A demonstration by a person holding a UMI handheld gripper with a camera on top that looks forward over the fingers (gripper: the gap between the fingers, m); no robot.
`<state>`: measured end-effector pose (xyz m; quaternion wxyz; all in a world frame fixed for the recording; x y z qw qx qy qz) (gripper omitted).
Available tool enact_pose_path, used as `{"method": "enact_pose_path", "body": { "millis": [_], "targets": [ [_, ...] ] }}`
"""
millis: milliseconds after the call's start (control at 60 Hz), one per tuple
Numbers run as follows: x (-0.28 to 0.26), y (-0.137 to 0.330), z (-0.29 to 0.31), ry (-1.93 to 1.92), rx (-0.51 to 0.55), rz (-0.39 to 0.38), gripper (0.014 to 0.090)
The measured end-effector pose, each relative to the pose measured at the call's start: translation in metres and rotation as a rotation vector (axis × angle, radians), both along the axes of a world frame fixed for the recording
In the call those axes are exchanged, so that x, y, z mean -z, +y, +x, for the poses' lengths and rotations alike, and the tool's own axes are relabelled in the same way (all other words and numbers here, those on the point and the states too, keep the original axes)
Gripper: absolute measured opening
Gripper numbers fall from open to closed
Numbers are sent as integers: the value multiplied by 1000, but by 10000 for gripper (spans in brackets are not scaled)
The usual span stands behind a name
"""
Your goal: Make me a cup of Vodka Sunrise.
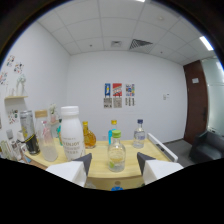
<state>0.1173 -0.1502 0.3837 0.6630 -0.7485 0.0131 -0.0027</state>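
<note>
Gripper view – tool spread, green-capped bottle standing just ahead between its fingers – not pinched

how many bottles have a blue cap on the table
2. One blue-capped bottle stands behind the green-capped bottle, which sits just ahead of the open gripper. The other is a clear bottle to its right. More may be hidden behind the white bottle.

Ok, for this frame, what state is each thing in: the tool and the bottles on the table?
tool: open, holding nothing
green-capped bottle: upright, capped, just ahead between the fingers
white bottle: upright, capped
amber bottle: upright
blue-capped bottle: upright, capped
black can: upright
</note>
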Motion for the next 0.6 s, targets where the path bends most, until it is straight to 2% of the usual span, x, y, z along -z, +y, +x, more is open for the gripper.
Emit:
{"method": "enact_pose_path", "body": {
  "millis": [150, 200, 283, 350, 500, 600],
  "targets": [
    [5, 39, 4, 7, -8, -35, 711],
    [12, 48, 6, 13, -6, -61, 608],
    [12, 51, 5, 39, -17, -72, 380],
    [13, 50, 8, 38, -4, -70, 371],
    [10, 45, 4, 51, -49, -83, 359],
    [-13, 26, 3, 44, -59, -34, 360]
  ]
}}
